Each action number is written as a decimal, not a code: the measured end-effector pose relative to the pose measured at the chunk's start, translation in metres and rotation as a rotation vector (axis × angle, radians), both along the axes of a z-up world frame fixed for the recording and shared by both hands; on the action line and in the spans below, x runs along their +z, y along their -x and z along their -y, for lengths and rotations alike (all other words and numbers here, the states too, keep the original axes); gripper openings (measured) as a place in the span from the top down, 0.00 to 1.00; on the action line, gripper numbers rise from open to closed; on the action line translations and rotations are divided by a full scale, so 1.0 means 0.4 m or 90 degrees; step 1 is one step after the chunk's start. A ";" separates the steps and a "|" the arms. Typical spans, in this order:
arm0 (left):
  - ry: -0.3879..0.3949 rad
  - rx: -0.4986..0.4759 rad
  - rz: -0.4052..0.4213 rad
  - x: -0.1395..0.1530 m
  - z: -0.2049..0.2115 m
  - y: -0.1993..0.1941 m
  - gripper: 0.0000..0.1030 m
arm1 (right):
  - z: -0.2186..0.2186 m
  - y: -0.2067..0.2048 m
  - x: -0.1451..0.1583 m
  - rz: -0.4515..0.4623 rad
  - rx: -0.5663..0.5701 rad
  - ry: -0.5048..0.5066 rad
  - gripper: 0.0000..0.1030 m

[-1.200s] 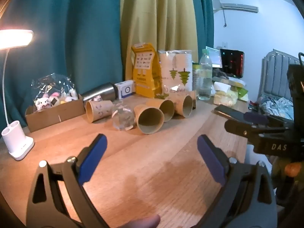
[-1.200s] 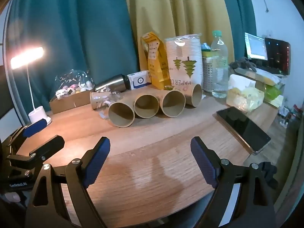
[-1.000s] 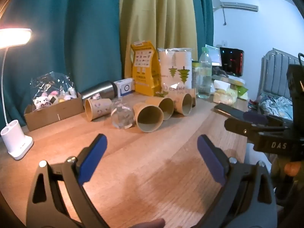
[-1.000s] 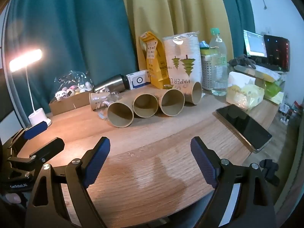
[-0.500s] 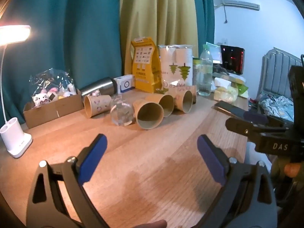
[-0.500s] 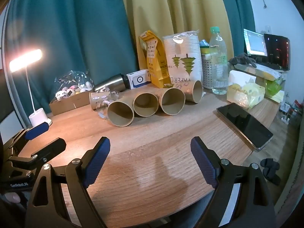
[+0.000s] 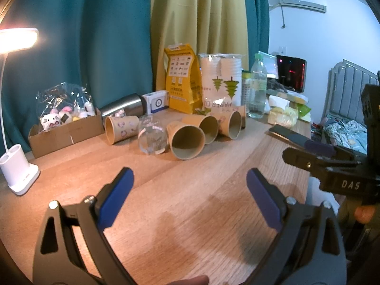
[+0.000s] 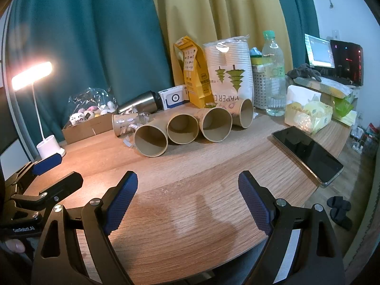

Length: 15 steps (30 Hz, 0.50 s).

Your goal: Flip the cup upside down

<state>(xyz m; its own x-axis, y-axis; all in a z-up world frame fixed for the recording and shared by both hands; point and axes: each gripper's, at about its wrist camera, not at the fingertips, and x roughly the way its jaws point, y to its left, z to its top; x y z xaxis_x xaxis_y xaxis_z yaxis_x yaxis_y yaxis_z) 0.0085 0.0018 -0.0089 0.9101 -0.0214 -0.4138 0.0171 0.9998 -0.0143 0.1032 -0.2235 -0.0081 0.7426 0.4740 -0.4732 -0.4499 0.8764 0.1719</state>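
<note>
On the grained wooden table point(image 8: 190, 171), four brown paper cups point(image 8: 150, 141) lie on their sides in a row, round mouths forward. Both the left gripper point(image 7: 190, 187) and right gripper point(image 8: 187, 187) hover nearer, ribbed blue pads wide apart, empty.

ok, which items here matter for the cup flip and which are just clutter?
Job:
- paper cups lying on their sides
- left tongs, open
- right tongs, open

Clutter:
- phone
- water bottle
- lamp
- steel flask
- yellow bag
- sleeve of cups
</note>
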 end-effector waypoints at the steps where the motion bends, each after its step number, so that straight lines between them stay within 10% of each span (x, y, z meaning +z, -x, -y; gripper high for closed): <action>1: 0.000 0.000 0.000 0.000 0.000 0.000 0.06 | 0.001 -0.002 0.002 -0.001 0.001 0.001 0.14; 15: 0.001 0.000 -0.002 0.005 -0.002 -0.003 0.06 | 0.004 -0.004 0.003 -0.002 0.001 -0.001 0.14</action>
